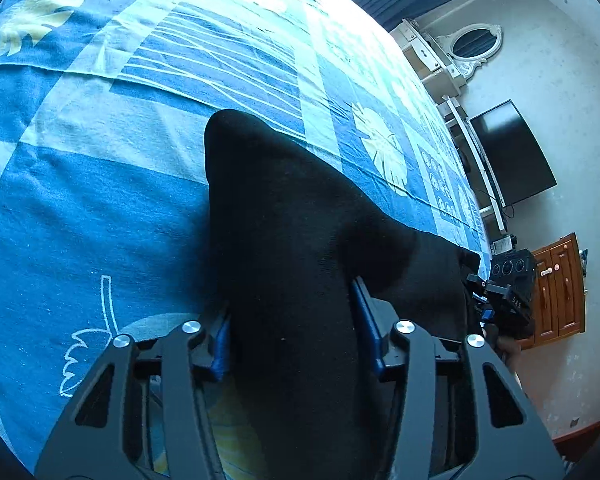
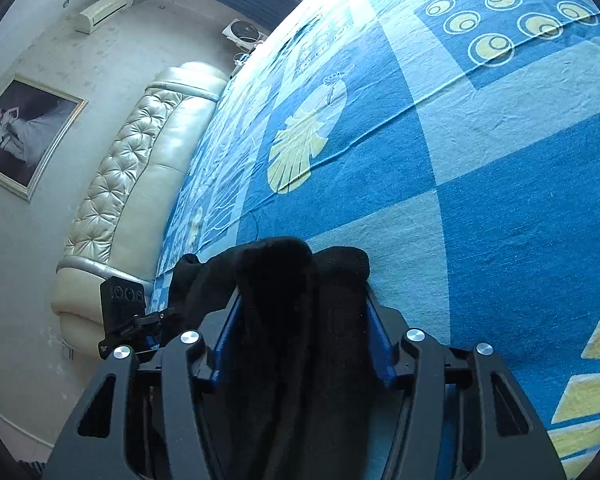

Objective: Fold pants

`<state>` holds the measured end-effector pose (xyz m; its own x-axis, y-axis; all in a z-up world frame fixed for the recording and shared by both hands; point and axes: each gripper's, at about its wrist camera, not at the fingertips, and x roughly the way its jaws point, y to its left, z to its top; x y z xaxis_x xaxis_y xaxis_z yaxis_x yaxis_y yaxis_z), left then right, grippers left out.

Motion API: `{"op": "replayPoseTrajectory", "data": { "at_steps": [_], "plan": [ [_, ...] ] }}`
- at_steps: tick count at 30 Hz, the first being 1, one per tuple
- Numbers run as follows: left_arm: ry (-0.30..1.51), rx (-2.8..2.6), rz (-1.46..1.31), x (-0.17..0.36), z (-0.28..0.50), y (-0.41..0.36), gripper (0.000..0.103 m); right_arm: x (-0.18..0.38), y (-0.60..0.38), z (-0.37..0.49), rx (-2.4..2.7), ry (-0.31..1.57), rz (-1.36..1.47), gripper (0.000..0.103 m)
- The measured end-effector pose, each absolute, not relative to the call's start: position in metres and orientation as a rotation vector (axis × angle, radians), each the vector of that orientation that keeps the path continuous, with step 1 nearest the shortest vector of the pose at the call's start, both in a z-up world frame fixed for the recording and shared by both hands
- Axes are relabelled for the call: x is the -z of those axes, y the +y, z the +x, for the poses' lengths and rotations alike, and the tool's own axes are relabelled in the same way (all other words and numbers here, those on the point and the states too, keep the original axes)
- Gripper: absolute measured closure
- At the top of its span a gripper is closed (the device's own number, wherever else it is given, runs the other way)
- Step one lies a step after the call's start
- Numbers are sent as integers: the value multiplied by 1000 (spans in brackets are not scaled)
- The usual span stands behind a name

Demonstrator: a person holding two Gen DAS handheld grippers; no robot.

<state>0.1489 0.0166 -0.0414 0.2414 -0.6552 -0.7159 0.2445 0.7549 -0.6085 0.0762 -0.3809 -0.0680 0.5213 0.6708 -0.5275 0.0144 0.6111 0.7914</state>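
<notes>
The black pants [image 1: 284, 216] are held up above a bed with a blue patterned sheet [image 1: 80, 208]. My left gripper [image 1: 290, 320] is shut on a thick bunch of the black cloth, which fills the gap between its blue pads [image 1: 222, 344]. From there the cloth stretches right toward my right gripper [image 1: 500, 300], seen at the bed's edge. In the right wrist view my right gripper [image 2: 300, 320] is shut on folded black pants cloth [image 2: 300, 280], which bulges past the fingertips. My left gripper [image 2: 128, 320] shows at the left there.
The bed sheet [image 2: 480, 200] fills most of both views. A tufted cream headboard [image 2: 140, 160] and a framed picture [image 2: 24, 132] are on one side. A dark TV [image 1: 512, 152], white shelves and a wooden cabinet [image 1: 560, 288] stand past the bed's other edge.
</notes>
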Motion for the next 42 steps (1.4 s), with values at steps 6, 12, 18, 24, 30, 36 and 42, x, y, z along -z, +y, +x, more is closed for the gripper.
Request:
{"op": "replayPoseTrajectory", "data": {
  "at_steps": [6,12,18,24,30,36,42],
  "plan": [
    [1150,576,-351,27,146,13,75,48,-377,70,-467,890,818,71],
    [1065,531,-260,5,152,10,78,33,-370,87,-495,849,812,72],
    [1041,485,-234,-14,194,17,78,28,-362,132,-506,824,825,72],
    [1005,431,-166,-31,242,14,78,16,-355,184,-505,792,831,72],
    [1045,398,-154,-17,279,14,78,30,-351,223,-458,846,843,72],
    [1056,385,-134,9,284,17,72,61,-354,231,-401,909,880,72],
    [1050,395,-129,14,286,16,69,77,-360,228,-406,897,937,72]
  ]
}}
